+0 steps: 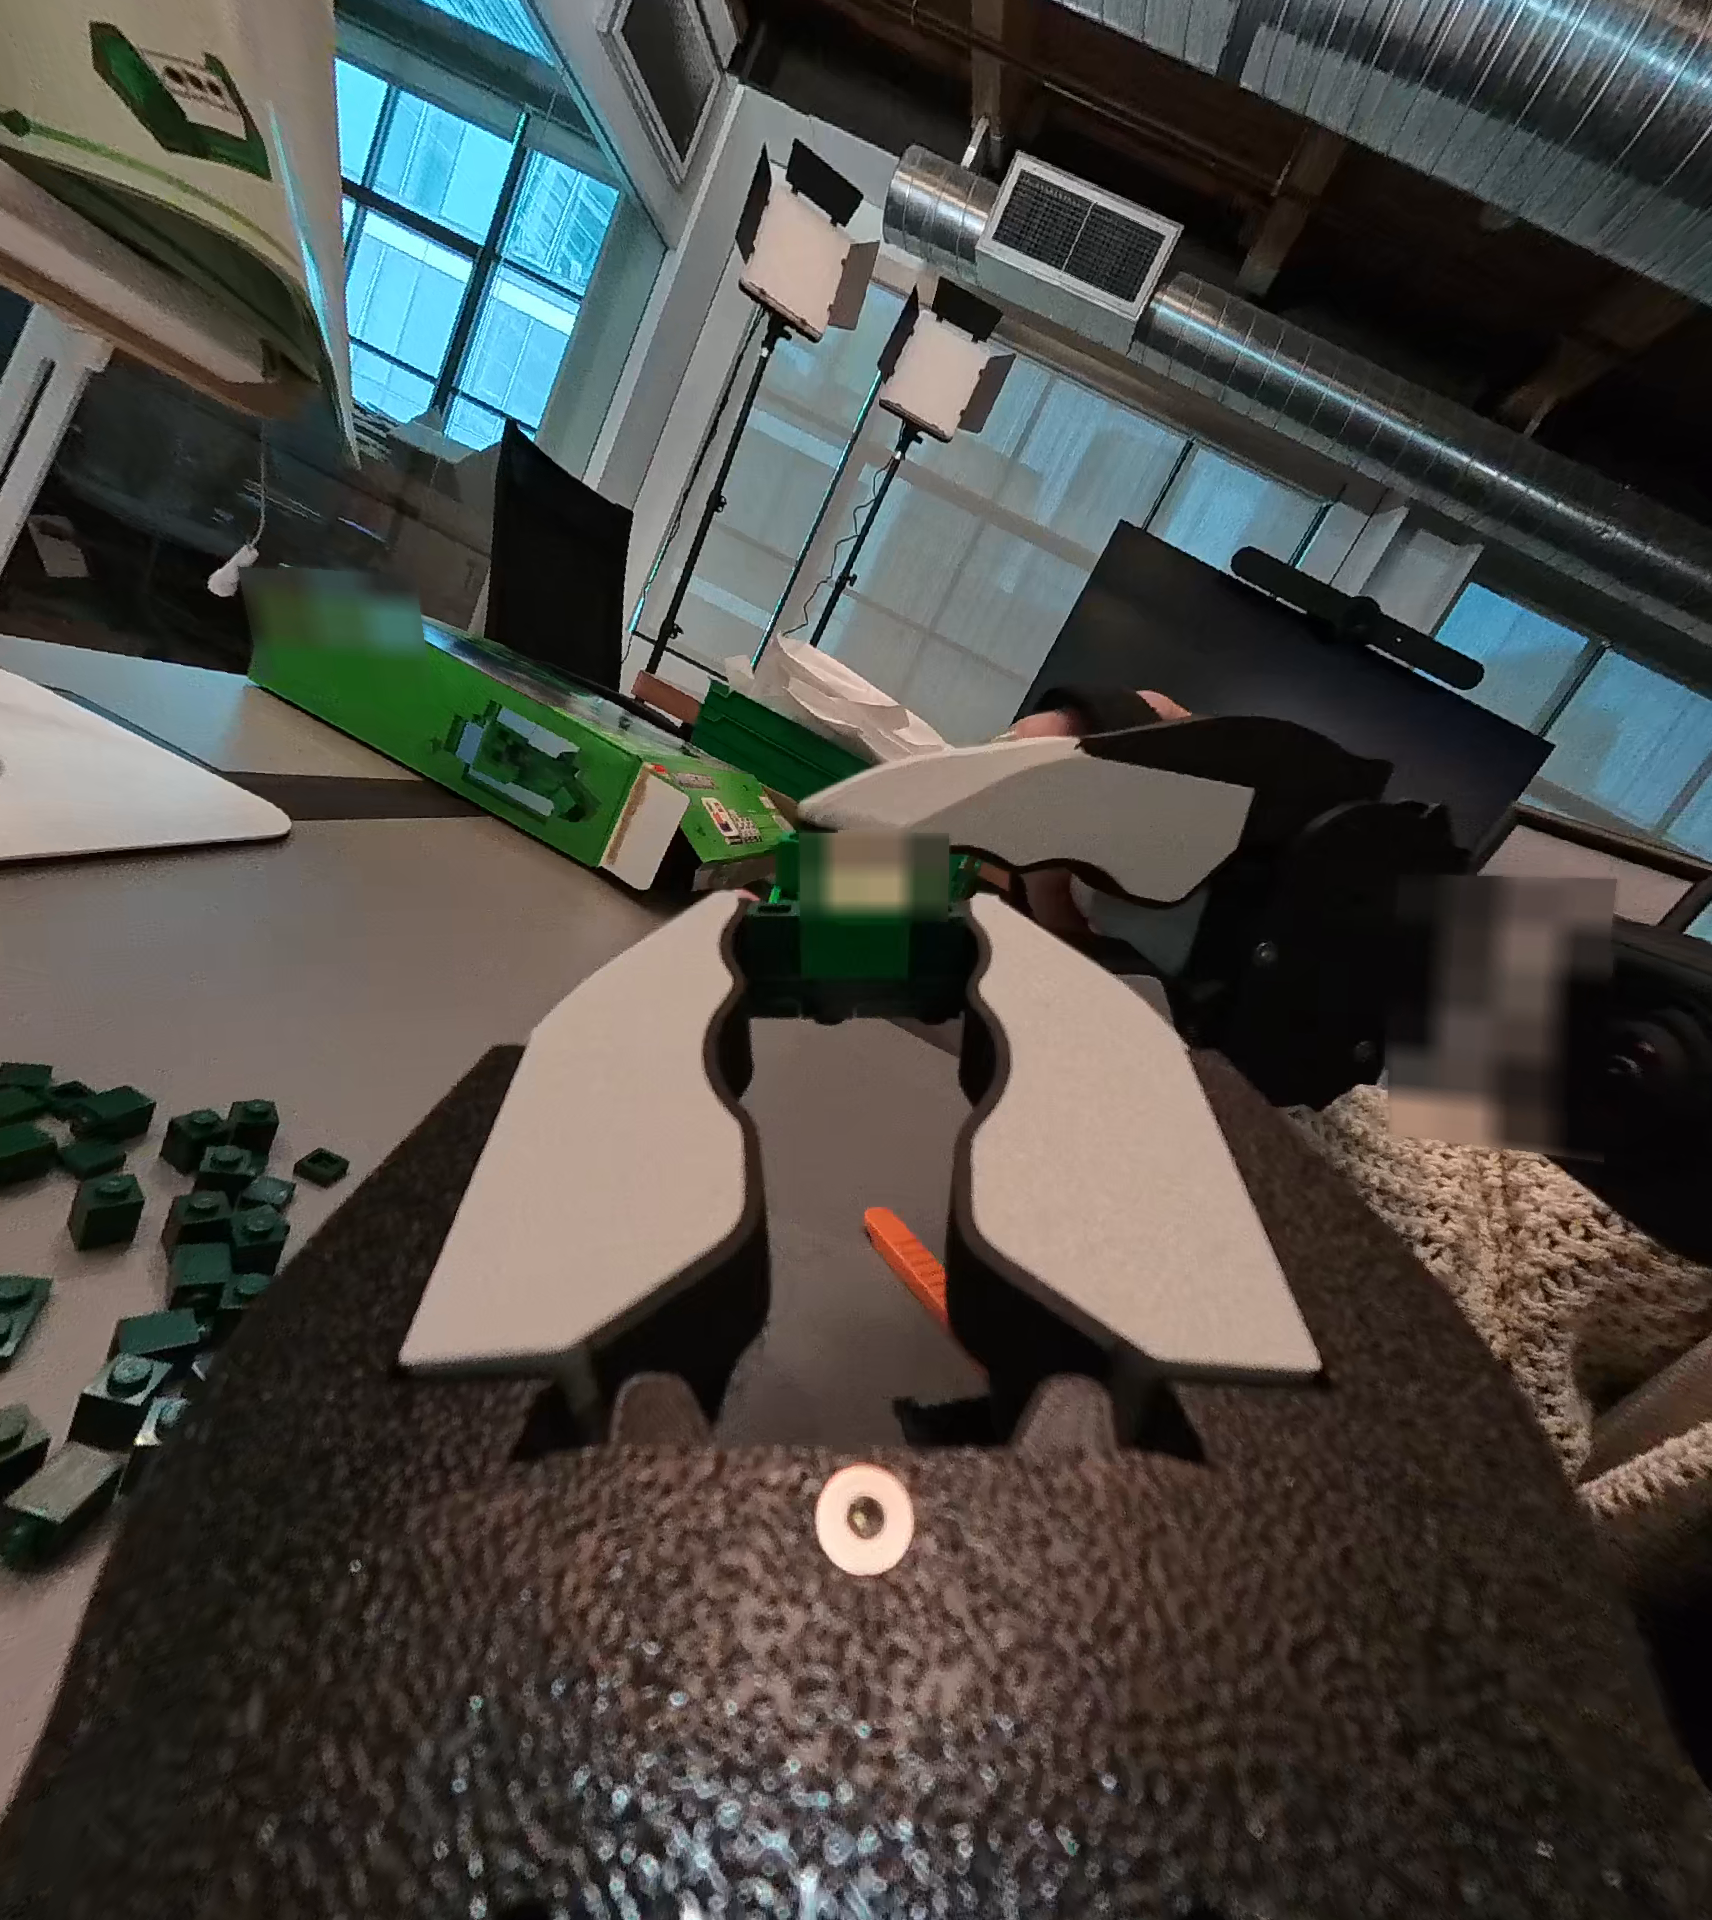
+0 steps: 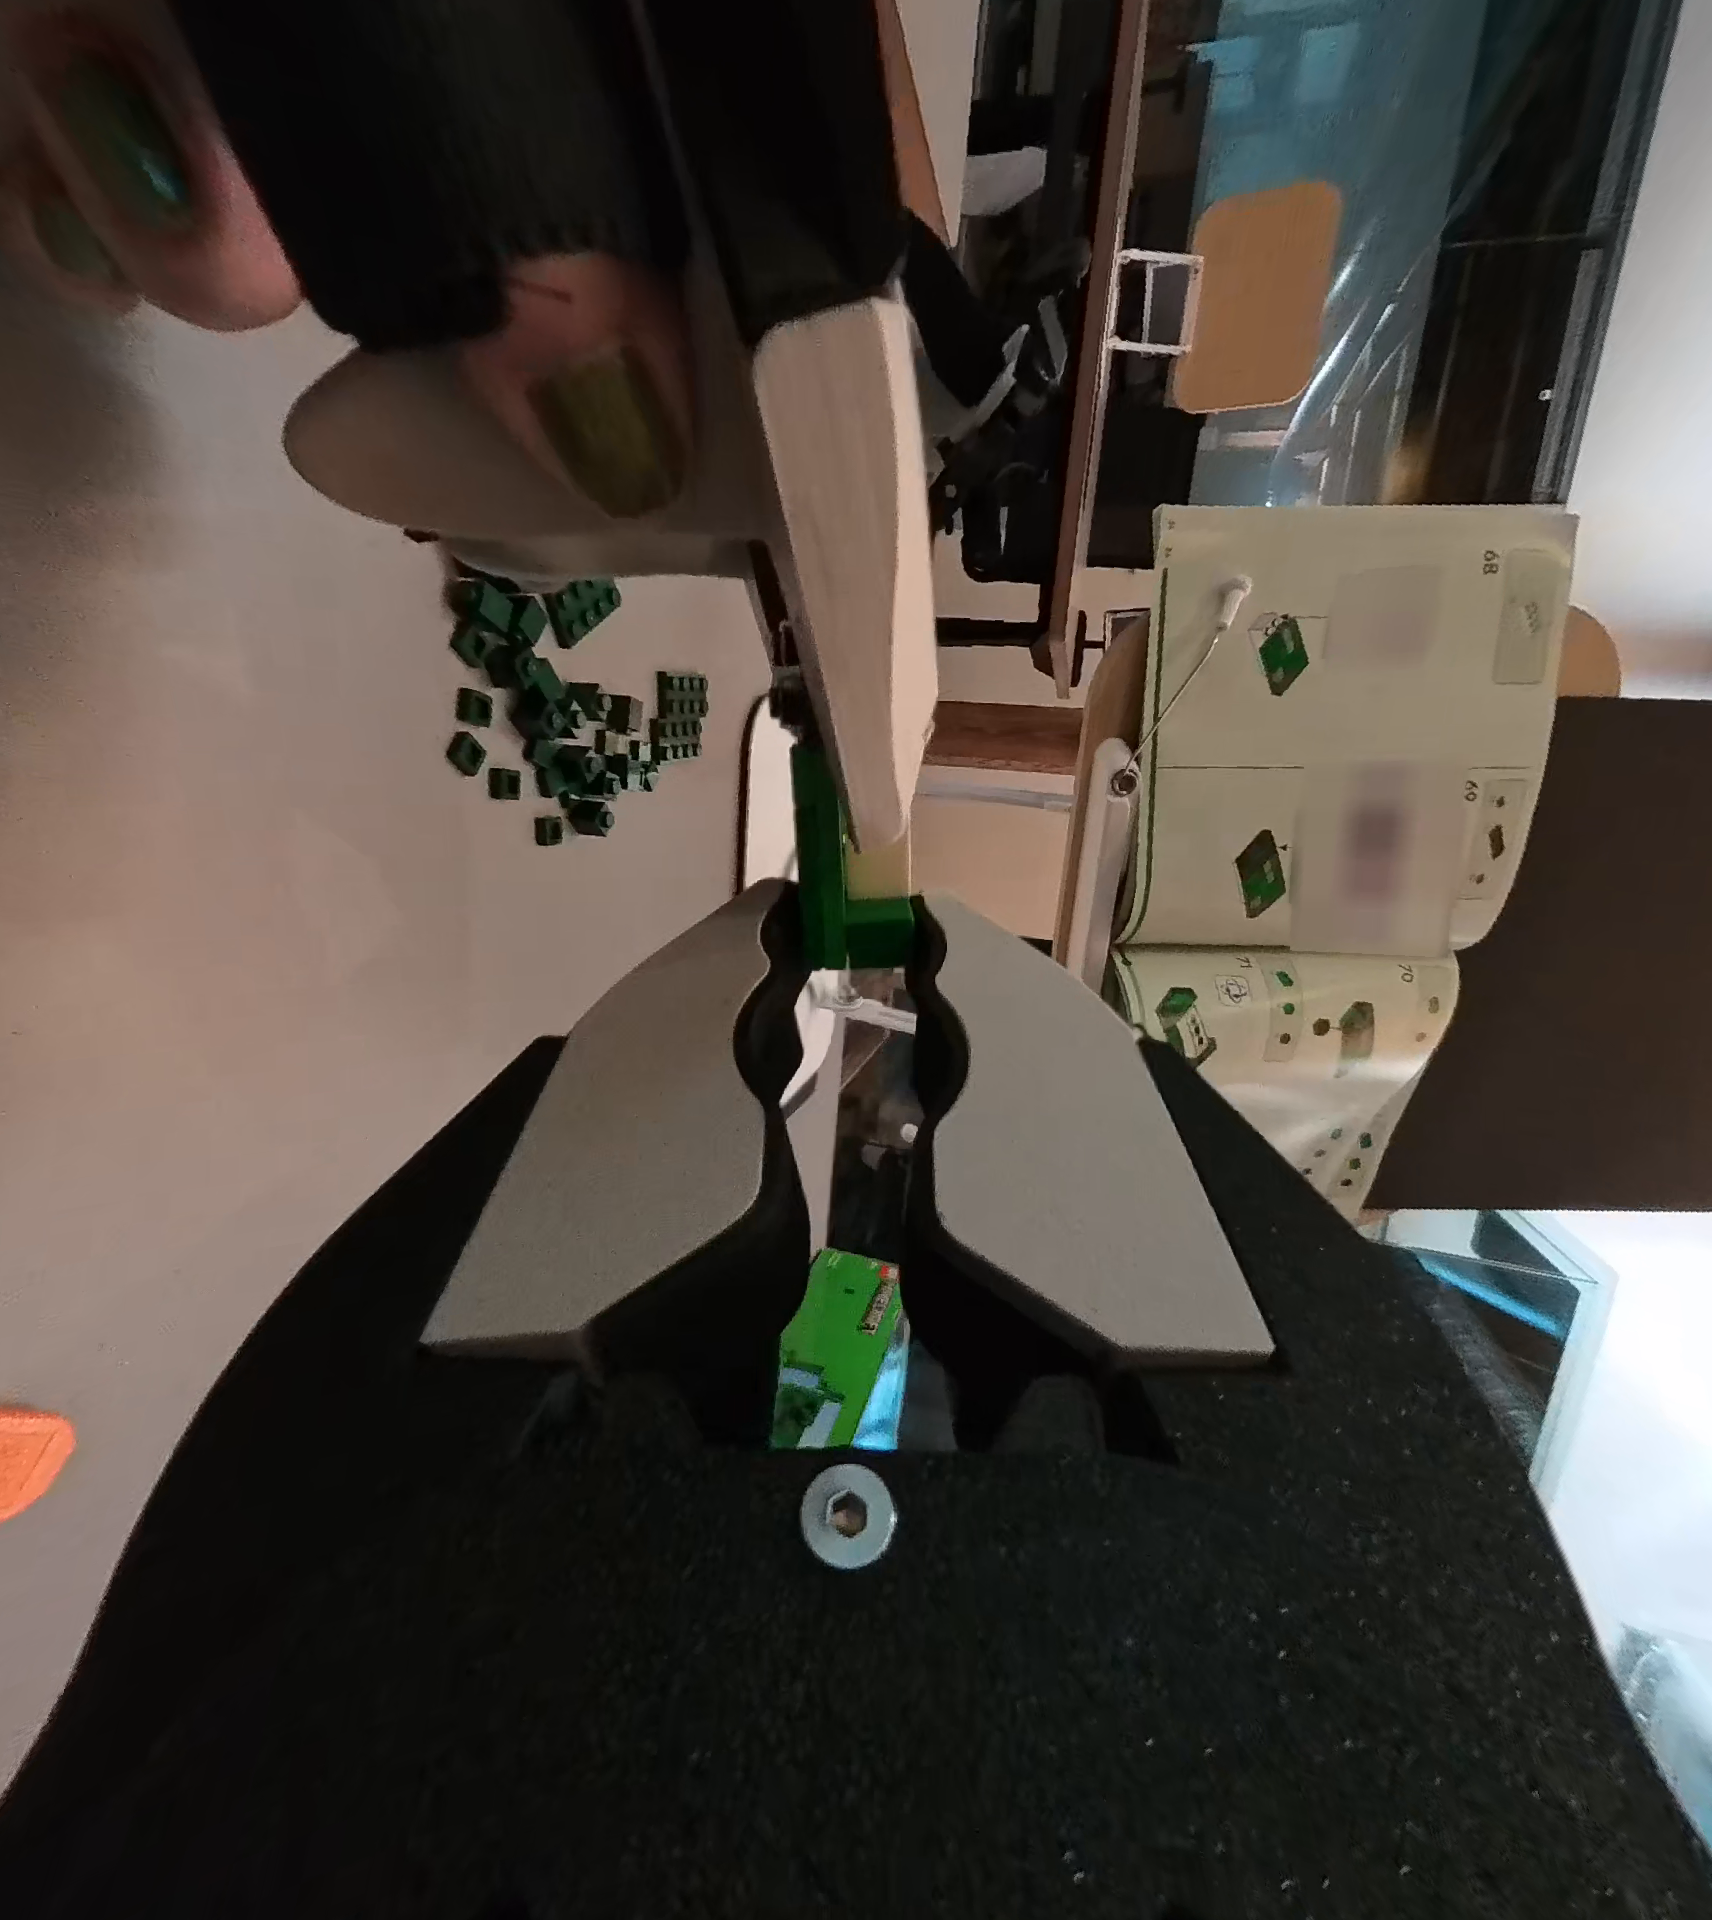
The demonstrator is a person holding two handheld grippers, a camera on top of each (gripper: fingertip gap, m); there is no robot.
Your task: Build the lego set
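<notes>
both tongs (image 1: 852, 935) (image 2: 847, 935) clamp green build (image 1: 847, 951); loose bricks (image 1: 104, 1226) left, box (image 1: 519, 748) behind.

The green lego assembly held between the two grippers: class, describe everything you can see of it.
The green lego assembly looks like glossy plastic: bright green bricks over darker green ones, partly hidden by a blurred patch. It is held in the air above the grey table, not resting on it. The left gripper clamps its lower part from both sides. In the right wrist view it stands as a thin upright plate with a block at its foot, which the right gripper pinches.
</notes>
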